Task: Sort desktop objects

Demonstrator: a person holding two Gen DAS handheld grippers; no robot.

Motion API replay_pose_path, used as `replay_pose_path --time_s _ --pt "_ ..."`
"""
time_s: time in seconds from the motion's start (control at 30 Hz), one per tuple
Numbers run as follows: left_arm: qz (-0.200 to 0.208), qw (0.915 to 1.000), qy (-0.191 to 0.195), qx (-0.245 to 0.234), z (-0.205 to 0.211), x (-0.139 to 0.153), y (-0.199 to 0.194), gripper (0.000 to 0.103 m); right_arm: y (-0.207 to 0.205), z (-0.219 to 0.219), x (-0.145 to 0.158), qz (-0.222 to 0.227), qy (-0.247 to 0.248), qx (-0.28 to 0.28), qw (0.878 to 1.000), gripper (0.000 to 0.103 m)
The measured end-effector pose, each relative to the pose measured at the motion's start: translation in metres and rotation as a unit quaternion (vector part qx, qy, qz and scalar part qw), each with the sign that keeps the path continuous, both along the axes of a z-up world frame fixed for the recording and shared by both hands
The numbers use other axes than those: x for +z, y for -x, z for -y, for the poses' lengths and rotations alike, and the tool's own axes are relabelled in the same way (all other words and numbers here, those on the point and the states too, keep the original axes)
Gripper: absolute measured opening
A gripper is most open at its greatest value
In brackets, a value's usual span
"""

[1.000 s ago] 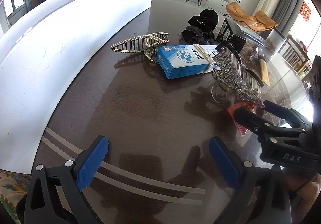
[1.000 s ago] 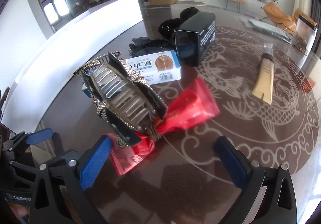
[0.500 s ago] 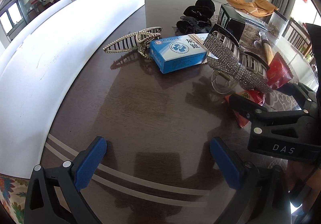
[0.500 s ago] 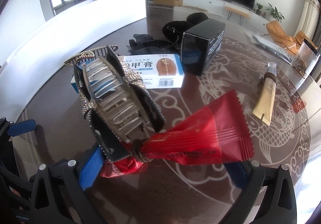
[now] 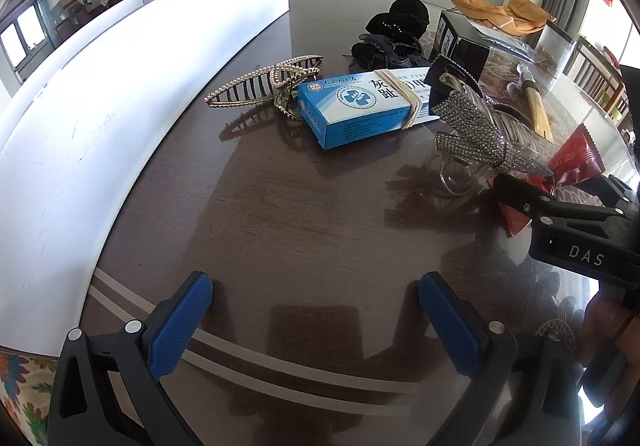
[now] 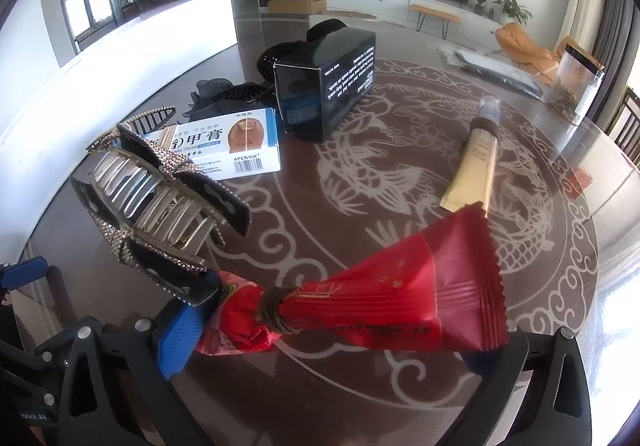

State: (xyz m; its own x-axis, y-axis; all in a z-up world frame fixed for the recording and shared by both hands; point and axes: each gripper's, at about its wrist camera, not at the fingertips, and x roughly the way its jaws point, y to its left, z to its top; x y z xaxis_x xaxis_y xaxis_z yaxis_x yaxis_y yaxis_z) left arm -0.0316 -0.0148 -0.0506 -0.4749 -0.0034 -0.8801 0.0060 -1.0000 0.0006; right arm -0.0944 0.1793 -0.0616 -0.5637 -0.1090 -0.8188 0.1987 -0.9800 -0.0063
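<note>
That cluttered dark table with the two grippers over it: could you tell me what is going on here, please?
A person is sorting small items on the table. The right hand-held gripper has a red snack packet between its fingers, with a rhinestone hair claw lying against it. The left hand-held gripper hangs open over bare tabletop, holding nothing. A pearl hair claw, a blue and white ointment box, a black box and a beige tube lie on the table.

left tongs (image 5: 316, 316): black frame, blue ribbed pads, silver screws | right tongs (image 6: 332, 342): same, white "DAS" lettering
</note>
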Motion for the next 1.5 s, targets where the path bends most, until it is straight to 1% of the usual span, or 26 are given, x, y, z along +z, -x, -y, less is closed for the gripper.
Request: replay_pose_path --time_s 1.5 --pt "-0.001 1.0 0.0 0.001 0.0002 -0.0007 0.0021 0.103 -0.0038 0.0004 0.0007 -0.001 0.0 -0.004 1.0 0.103"
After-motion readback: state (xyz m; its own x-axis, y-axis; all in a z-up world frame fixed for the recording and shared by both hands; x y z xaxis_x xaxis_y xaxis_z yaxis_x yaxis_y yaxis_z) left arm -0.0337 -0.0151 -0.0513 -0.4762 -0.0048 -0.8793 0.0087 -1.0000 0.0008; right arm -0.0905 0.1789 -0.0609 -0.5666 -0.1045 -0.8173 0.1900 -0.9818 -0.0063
